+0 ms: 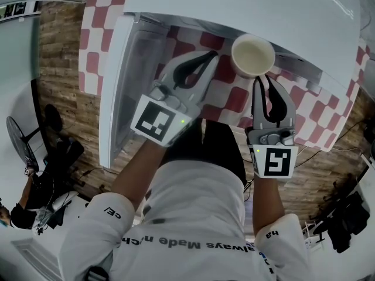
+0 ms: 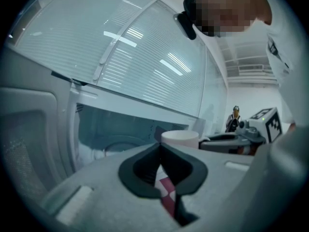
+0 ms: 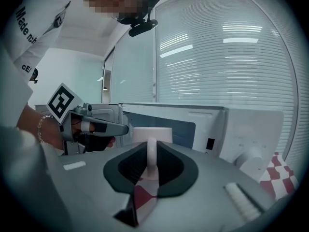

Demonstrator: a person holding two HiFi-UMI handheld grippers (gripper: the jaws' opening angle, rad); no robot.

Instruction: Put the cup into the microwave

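A cream cup [image 1: 252, 55] hangs in front of the white microwave [image 1: 246, 4], open side up. My right gripper [image 1: 262, 81] is shut on the cup's handle [image 3: 151, 153], which stands upright between the jaws, with the cup's body [image 3: 152, 135] just beyond the tips. The microwave door [image 1: 114, 86] is swung open at the left. My left gripper [image 1: 214, 54] is shut with nothing in it, its tips meeting just left of the cup [image 2: 179, 138] before the open cavity [image 2: 120, 134].
A red-and-white checked cloth [image 1: 234, 98] covers the table under the microwave. The microwave's control panel and knob [image 3: 248, 161] are at its right. On the floor at the left stand a fan [image 1: 14, 136] and a seated person [image 1: 23, 204].
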